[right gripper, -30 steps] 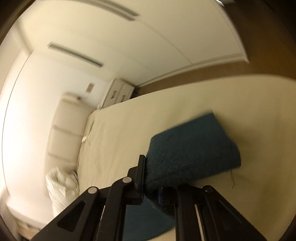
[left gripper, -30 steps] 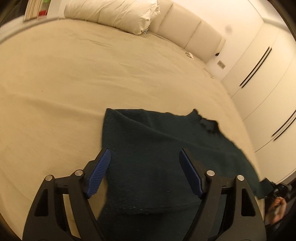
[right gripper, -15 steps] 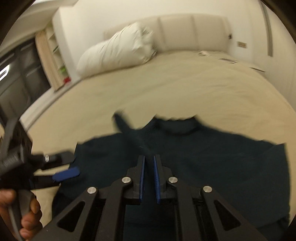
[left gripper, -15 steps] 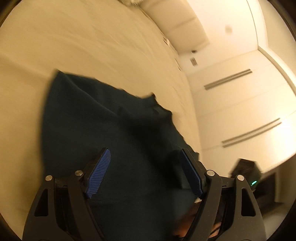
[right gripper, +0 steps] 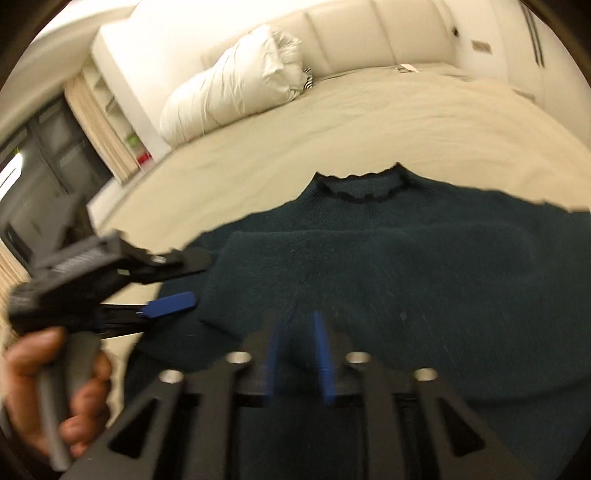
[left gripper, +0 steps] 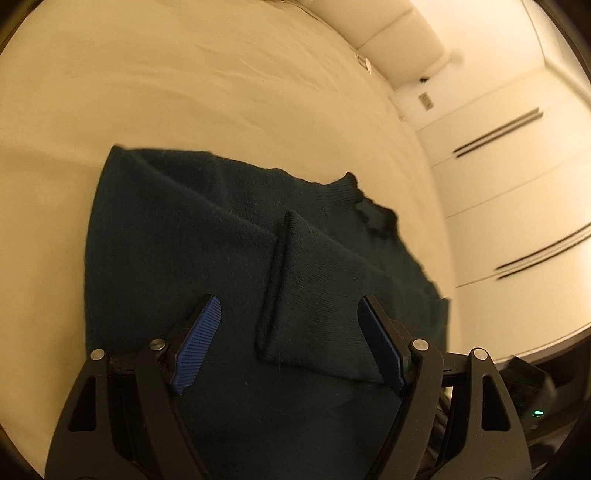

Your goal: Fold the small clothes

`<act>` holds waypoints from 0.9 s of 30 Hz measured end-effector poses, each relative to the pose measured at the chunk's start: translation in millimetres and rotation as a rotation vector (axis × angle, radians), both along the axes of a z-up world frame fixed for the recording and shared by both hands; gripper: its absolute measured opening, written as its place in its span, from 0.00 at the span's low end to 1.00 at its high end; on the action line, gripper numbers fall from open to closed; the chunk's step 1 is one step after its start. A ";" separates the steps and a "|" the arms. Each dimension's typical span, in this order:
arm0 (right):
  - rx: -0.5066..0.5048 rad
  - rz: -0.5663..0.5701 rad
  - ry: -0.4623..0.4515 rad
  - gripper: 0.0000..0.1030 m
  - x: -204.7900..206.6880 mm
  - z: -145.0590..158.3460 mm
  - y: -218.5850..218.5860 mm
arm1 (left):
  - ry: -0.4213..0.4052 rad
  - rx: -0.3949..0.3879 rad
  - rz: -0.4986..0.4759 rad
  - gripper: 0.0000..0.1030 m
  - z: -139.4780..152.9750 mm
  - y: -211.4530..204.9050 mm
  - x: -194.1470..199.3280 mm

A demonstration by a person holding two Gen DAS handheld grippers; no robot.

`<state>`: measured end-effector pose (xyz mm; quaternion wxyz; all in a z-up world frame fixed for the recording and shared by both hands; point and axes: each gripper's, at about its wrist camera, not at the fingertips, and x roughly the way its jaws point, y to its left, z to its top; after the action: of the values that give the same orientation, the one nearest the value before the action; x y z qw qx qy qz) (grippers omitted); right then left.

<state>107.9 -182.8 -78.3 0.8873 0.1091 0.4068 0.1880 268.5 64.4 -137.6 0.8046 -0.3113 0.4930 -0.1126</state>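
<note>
The dark green sweater (left gripper: 236, 266) is lying on the bed (left gripper: 221, 92), one sleeve folded across. The right hand-held gripper (right gripper: 300, 350) has just been opening, empty; the left hand-held gripper (left gripper: 288, 350) is hovering wide open. Next probably needs the other sleeve.

A cream bed (right gripper: 369, 122) is filling most of both views. A puffy white pillow (right gripper: 236, 85) is lying against the padded headboard (right gripper: 369, 33). White wardrobe doors (left gripper: 517, 166) are standing along the wall beside it.
</note>
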 end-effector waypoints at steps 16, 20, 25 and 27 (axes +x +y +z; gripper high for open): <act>0.834 -0.473 0.194 0.68 -58.1 -49.3 -192.9 | 0.029 0.067 -0.081 0.12 -5.9 -22.0 2.6; 0.917 -0.523 0.185 0.67 -66.0 -56.1 -204.0 | -0.028 0.091 -0.084 0.08 9.4 -23.6 -9.8; 1.044 -0.572 0.173 0.67 -71.9 -65.0 -219.4 | -0.097 0.089 -0.063 0.08 28.4 -17.6 -33.7; 1.049 -0.573 0.174 0.69 -66.6 -63.6 -219.1 | -0.129 0.081 -0.052 0.08 33.7 -12.8 -40.0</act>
<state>41.3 -401.9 -141.9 0.6938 0.6524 0.2854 0.1075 228.5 51.6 -103.9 0.8433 -0.2578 0.4523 -0.1333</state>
